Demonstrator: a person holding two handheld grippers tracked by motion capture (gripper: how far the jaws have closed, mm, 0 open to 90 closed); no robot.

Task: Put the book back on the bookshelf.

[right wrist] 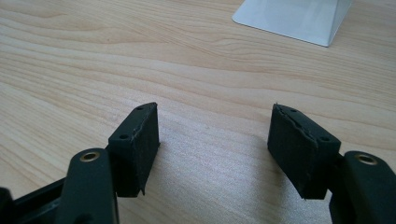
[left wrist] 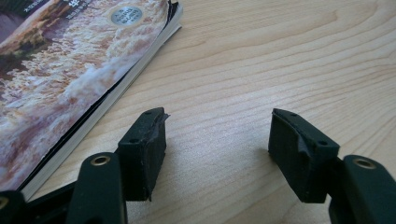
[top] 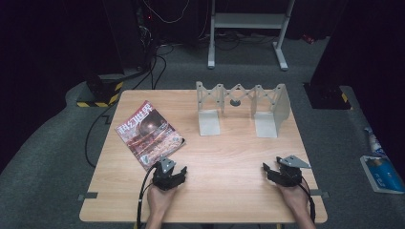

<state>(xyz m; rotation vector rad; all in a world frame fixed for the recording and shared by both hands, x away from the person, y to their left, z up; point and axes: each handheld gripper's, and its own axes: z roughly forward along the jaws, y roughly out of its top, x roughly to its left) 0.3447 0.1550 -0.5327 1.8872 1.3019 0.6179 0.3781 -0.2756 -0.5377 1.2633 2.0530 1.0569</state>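
A magazine (top: pixel 149 133) with a reddish cover lies flat on the left half of the wooden table (top: pixel 224 152); its corner and spine edge show at the upper left of the left gripper view as the magazine (left wrist: pixel 60 79). My left gripper (top: pixel 175 169) rests near the front edge, just below the magazine's near corner, open with bare wood between its jaws (left wrist: pixel 217 140). My right gripper (top: pixel 268 168) sits at the front right, open and empty (right wrist: pixel 215 135). A grey expandable book stand (top: pixel 242 107) stands at the back of the table, one foot plate (right wrist: pixel 294 18) seen ahead of the right gripper.
A metal frame on legs (top: pixel 248 28) stands on the carpet beyond the table. Cables (top: pixel 102 119) run across the floor at the left. A blue-and-white packet (top: pixel 379 171) lies on the floor at the right.
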